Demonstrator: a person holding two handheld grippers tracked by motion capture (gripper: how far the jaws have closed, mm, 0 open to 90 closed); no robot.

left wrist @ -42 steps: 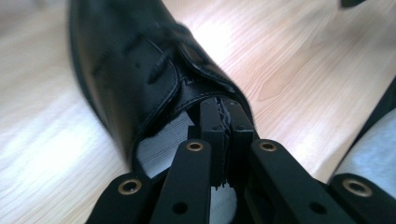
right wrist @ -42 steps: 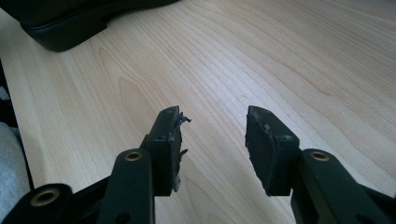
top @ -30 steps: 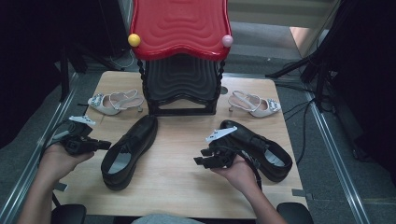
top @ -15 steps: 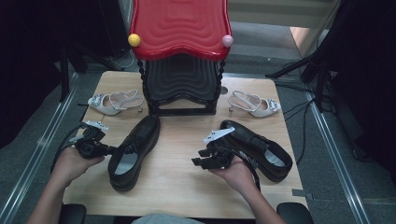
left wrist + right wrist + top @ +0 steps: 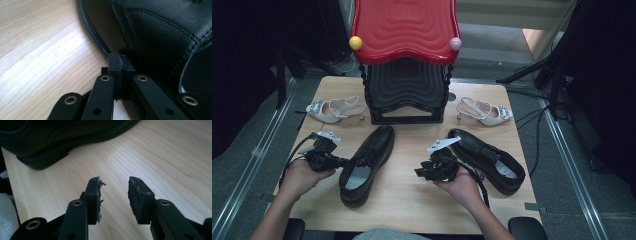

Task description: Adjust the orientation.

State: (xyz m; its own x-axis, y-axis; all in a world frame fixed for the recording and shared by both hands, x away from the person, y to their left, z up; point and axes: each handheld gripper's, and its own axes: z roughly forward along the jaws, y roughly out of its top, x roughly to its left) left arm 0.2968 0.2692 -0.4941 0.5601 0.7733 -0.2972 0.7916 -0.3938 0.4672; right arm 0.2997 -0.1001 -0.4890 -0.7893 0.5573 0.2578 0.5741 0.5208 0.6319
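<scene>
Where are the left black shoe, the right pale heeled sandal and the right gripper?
left black shoe point(image 5: 364, 162), high view, on its laces.
right pale heeled sandal point(image 5: 484, 111), high view, on its strap.
right gripper point(image 5: 114, 188), right gripper view, between its open jaws.

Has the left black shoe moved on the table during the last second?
Yes. The left black shoe shifted right and slightly forward, toward the black rack, pushed by the left gripper.

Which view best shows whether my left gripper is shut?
The left gripper view: the left gripper has its pads pressed together, against the side of the left black shoe. The high view shows it small beside that shoe. The right gripper view shows a black shoe beyond its own open jaws.
</scene>
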